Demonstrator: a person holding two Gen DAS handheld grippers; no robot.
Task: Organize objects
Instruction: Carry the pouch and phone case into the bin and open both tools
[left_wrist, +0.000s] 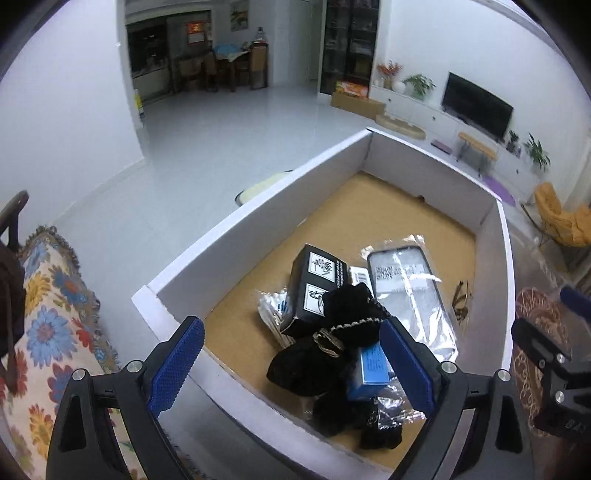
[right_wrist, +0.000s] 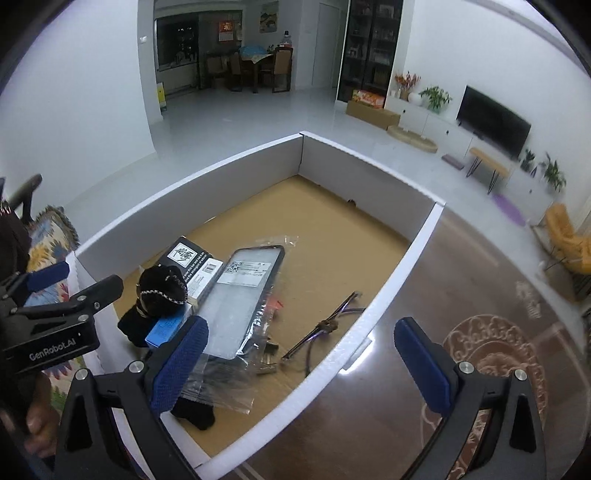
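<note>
A white cardboard box (left_wrist: 258, 199) with a brown floor holds the objects; it also shows in the right wrist view (right_wrist: 402, 258). Inside lie a black carton (left_wrist: 314, 288), a black fabric pouch (left_wrist: 332, 347), a small blue box (left_wrist: 373, 365), a phone case in clear plastic (left_wrist: 410, 295), a bag of cotton swabs (left_wrist: 271, 306) and eyeglasses (right_wrist: 328, 325). My left gripper (left_wrist: 291, 362) is open and empty above the near pile. My right gripper (right_wrist: 303, 358) is open and empty over the box's right wall.
A floral cloth (left_wrist: 48, 314) covers a seat left of the box. The box sits on a dark glossy table (right_wrist: 461, 295) with a round ornament. The left gripper (right_wrist: 55, 325) shows at the left of the right wrist view. Living room floor lies beyond.
</note>
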